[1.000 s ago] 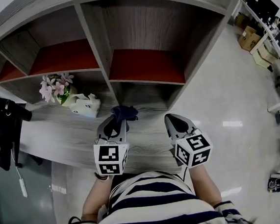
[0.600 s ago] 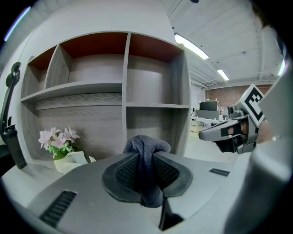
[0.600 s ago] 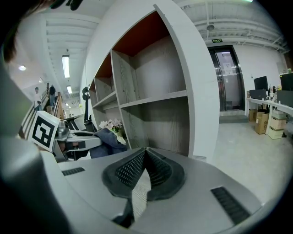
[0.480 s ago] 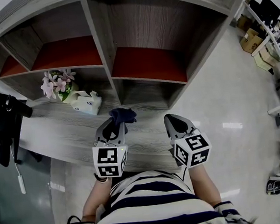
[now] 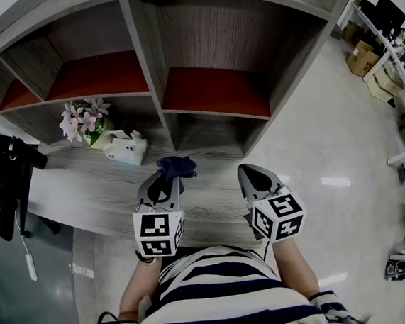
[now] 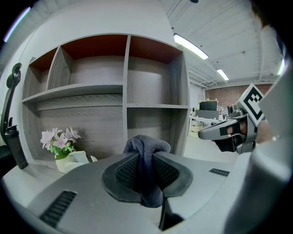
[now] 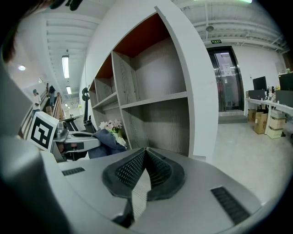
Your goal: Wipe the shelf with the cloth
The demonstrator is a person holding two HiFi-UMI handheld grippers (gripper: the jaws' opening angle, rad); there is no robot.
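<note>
The cloth (image 5: 177,166) is dark blue and bunched into a soft wad. The left gripper (image 5: 167,178) has its jaws clamped on it, a fold bulging above them. It hangs low over the grey woodgrain tabletop (image 5: 84,187), in front of the shelf (image 5: 145,70); it may be touching the wood. The right gripper (image 5: 250,171) has its jaws closed tip to tip with nothing between them. The shelf has red panels. Pink flowers (image 5: 83,123) and a tissue box (image 5: 124,148) stand at the left. The floor (image 5: 314,140) is pale and glossy.

Bunched dark-blue cloth (image 5: 176,166) before grey shelf (image 5: 144,63)
</note>
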